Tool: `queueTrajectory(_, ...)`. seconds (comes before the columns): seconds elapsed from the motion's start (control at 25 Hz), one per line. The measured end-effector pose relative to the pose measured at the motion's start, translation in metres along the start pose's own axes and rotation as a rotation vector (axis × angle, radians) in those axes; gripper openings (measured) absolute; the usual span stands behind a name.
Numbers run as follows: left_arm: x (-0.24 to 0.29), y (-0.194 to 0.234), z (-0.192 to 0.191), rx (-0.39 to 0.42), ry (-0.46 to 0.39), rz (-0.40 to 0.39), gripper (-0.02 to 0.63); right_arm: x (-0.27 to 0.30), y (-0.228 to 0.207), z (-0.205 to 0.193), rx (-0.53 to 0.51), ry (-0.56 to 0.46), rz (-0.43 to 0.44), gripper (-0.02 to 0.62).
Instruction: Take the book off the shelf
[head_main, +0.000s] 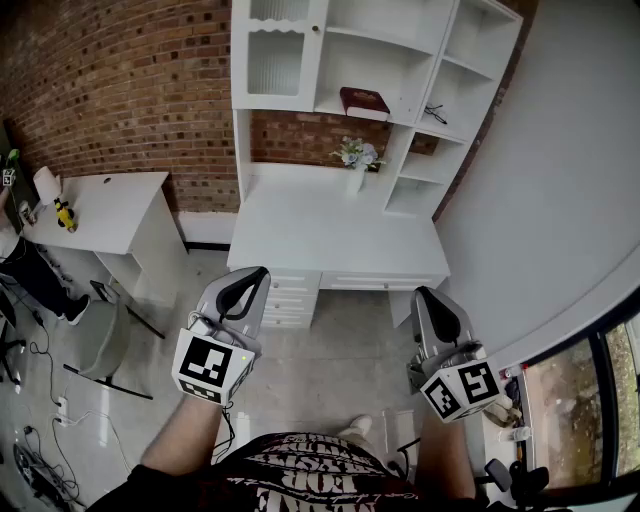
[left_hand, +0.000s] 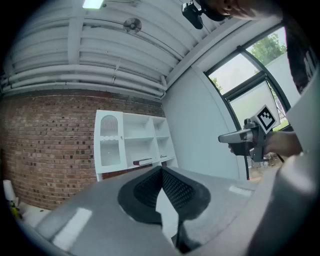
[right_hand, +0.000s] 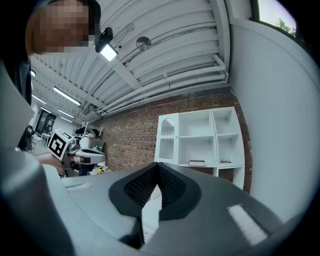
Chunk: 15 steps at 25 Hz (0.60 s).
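Observation:
A dark red book (head_main: 364, 101) lies flat on the middle shelf of the white shelf unit (head_main: 300, 110) above a white desk (head_main: 330, 235). It shows small in the left gripper view (left_hand: 143, 162) and the right gripper view (right_hand: 196, 163). Both grippers hang low over the floor, well short of the desk. My left gripper (head_main: 247, 283) (left_hand: 161, 169) is shut with nothing in it. My right gripper (head_main: 428, 298) (right_hand: 157, 164) is likewise shut and empty. Each gripper also appears in the other's view: the right one (left_hand: 235, 137), the left one (right_hand: 95, 157).
A vase of pale flowers (head_main: 356, 160) stands on the desk below the book. Glasses (head_main: 434, 113) lie in the right shelf compartment. A second white desk (head_main: 100, 210) with a yellow object (head_main: 66, 214), a chair (head_main: 100, 335) and floor cables are at left. A window (head_main: 590, 400) is at right.

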<state>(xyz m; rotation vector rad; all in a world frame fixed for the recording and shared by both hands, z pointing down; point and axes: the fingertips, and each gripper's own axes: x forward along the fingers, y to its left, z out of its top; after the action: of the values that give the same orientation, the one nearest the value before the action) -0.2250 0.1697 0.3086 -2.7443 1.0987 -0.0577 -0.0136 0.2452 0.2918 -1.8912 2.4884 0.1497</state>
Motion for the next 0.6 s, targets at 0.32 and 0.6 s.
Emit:
queueTrajectory(0.32, -0.008, -0.001, -0.019, 0.001, 0.012, -0.051, 0.002, 0.003, 0.033, 0.000, 0.032, 0.012, 0.014, 0.043)
queueTrajectory(0.6, -0.024, 0.002, -0.024, -0.043, -0.023, -0.022, 0.002, -0.007, 0.038, -0.011, 0.055, 0.073, -0.018, 0.024)
